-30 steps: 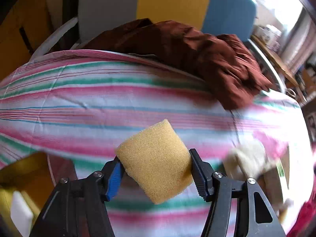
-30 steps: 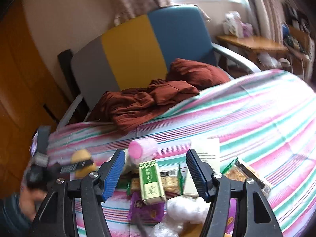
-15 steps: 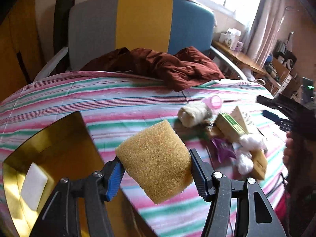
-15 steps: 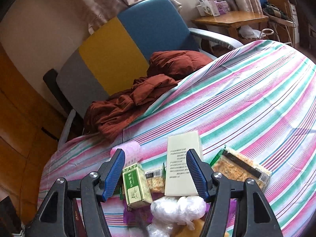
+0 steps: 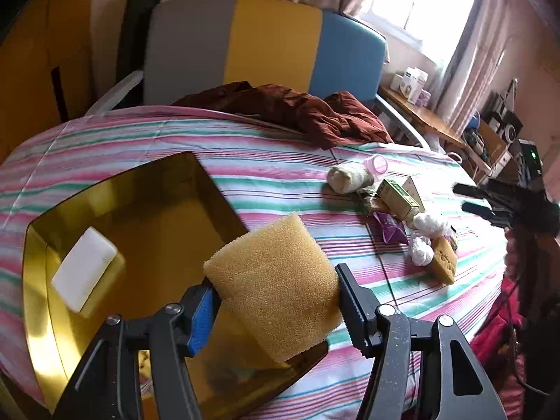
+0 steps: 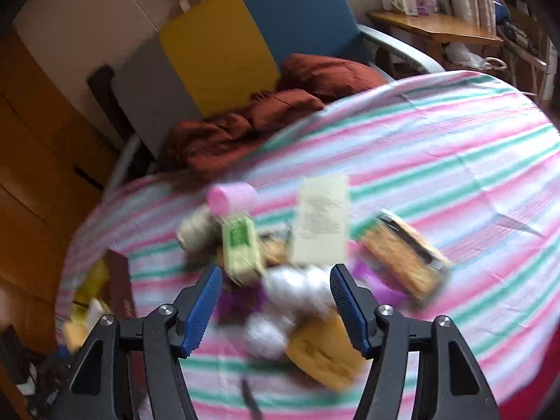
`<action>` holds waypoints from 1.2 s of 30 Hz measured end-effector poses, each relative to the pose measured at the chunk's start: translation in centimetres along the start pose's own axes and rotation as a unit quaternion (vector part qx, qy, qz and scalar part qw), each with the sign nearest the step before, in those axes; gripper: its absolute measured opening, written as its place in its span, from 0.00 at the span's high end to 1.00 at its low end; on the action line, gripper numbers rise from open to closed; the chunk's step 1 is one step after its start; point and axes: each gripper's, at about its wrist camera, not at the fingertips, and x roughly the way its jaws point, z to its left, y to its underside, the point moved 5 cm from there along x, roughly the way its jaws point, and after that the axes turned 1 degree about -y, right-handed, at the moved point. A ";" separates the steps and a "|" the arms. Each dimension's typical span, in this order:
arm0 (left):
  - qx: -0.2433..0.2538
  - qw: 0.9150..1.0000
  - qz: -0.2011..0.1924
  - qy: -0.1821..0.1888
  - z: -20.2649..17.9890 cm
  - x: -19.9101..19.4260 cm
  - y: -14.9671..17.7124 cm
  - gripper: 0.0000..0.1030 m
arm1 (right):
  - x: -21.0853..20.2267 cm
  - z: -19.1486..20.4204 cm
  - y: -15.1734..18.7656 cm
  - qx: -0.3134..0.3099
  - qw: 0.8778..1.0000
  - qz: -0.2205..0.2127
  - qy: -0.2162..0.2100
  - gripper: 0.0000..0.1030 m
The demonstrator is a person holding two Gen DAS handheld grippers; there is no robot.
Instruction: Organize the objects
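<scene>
Left wrist view: the left gripper (image 5: 274, 294) clamps a tan porous foam sponge block (image 5: 276, 285) between its 2 fingers above the gold rectangular tray (image 5: 38, 269); the right gripper (image 6: 276, 297) hangs unclenched, holding nothing.

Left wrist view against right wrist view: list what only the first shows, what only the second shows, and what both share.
Only the left wrist view: the left gripper shut on a yellow sponge, held over the gold tray with a white block inside.

Only the right wrist view: the cream leaflet face-on and a clear snack packet, between the open jaws of the right gripper.

Both: the striped tablecloth, green box, pink roll, brown cloth and three-colour chair.
</scene>
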 end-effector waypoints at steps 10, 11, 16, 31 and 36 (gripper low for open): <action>-0.029 1.000 0.006 0.004 2.2 -0.9 2.6 0.39 | 2.7 -0.4 5.4 -0.124 0.978 0.145 0.079 0.37; -0.029 1.000 0.006 0.005 2.3 -1.0 2.7 0.38 | 3.2 -0.1 5.7 -0.138 0.975 0.155 0.084 0.37; -0.040 0.999 0.004 0.008 3.1 -1.8 3.3 0.38 | 6.2 0.2 6.5 -0.182 0.956 0.195 0.125 0.37; -0.079 0.997 -0.013 -0.008 7.0 -4.2 4.3 0.38 | 2.8 -0.4 6.9 -0.196 0.956 0.159 0.150 0.48; -0.094 0.994 -0.038 -0.030 9.6 -6.4 3.7 0.38 | -0.9 2.7 6.9 -0.219 0.964 0.112 0.100 0.48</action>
